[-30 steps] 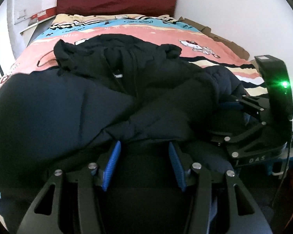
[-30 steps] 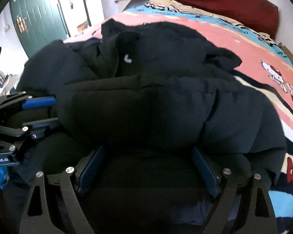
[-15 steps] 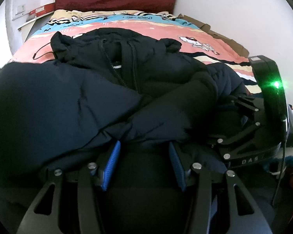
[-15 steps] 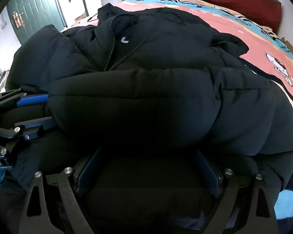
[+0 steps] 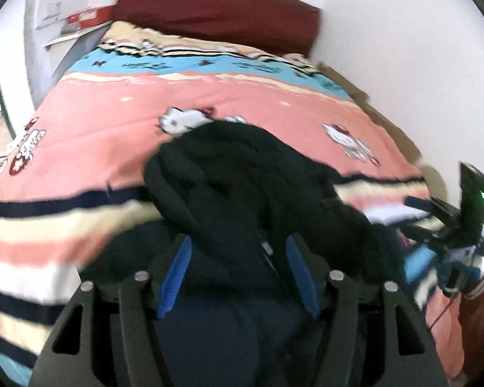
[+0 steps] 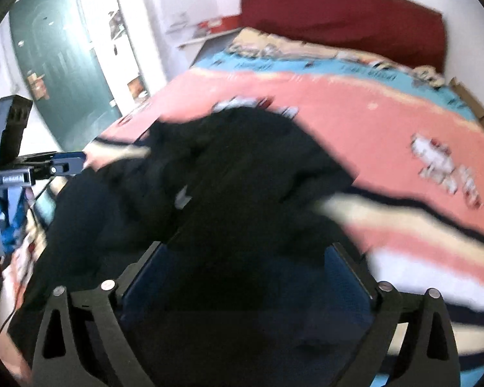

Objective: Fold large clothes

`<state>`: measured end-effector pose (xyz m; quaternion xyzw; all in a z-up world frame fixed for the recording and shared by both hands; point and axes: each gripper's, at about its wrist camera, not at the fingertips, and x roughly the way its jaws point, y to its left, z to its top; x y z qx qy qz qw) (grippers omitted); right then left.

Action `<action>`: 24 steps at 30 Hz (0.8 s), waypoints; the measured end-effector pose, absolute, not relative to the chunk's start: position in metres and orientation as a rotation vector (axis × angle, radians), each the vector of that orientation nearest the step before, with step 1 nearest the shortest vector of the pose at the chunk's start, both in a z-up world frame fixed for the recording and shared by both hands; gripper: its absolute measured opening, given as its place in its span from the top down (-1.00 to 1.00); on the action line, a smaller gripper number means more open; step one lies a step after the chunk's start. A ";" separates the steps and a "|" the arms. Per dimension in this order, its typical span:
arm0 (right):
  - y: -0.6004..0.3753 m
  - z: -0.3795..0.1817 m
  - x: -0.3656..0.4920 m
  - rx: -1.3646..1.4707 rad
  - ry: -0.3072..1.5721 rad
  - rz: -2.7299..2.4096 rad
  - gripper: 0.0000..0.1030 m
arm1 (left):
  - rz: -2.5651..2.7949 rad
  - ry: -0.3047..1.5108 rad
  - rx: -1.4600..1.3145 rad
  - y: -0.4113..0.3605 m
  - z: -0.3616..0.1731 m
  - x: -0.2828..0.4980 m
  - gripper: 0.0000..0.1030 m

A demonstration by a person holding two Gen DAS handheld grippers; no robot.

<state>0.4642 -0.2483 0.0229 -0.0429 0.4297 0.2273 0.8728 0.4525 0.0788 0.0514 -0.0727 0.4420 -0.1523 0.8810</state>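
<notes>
A big black puffer jacket (image 5: 242,187) lies bunched at the near end of the bed; it also shows in the right wrist view (image 6: 242,174). My left gripper (image 5: 238,254) is shut on a thick fold of the jacket between its blue pads. My right gripper (image 6: 242,258) also holds a thick bundle of the jacket between widely spread fingers. Each gripper shows in the other's view: the right one at the right edge (image 5: 448,222), the left one at the left edge (image 6: 42,167). Both views are motion-blurred.
The bed has a pink, blue and striped cartoon cover (image 5: 209,96) and a dark red headboard (image 5: 216,9). A white wall runs along the right side. A green door (image 6: 58,64) and white shelving stand to the left of the bed.
Both grippers have swung up and back with the jacket. The jacket now covers far less of the bed, and much more pink cover shows. The two grippers stand further apart.
</notes>
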 end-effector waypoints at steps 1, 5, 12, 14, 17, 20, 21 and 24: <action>-0.252 0.024 0.478 -0.081 0.900 0.472 -0.94 | -0.313 0.931 -0.175 0.084 0.051 0.473 -0.16; -0.263 0.020 0.555 -0.003 0.916 0.454 -0.96 | -0.306 0.954 -0.260 0.100 0.035 0.551 -0.16; -0.262 -0.023 0.668 0.119 0.945 0.445 -0.97 | -0.333 1.013 -0.434 0.116 -0.019 0.643 -0.16; -0.259 -0.035 0.683 0.135 0.975 0.461 -0.97 | -0.313 1.045 -0.420 0.117 -0.036 0.662 -0.16; -0.251 -0.056 0.703 0.112 1.017 0.462 -0.97 | -0.284 1.060 -0.400 0.124 -0.050 0.682 -0.16; -0.247 -0.075 0.719 0.097 1.054 0.474 -0.97 | -0.287 1.074 -0.406 0.132 -0.060 0.695 -0.16; -0.245 -0.083 0.726 0.097 1.074 0.482 -0.97 | -0.306 1.087 -0.419 0.133 -0.065 0.700 -0.16; -0.244 -0.098 0.738 0.095 1.115 0.479 -0.97 | -0.365 1.143 -0.429 0.129 -0.079 0.711 -0.16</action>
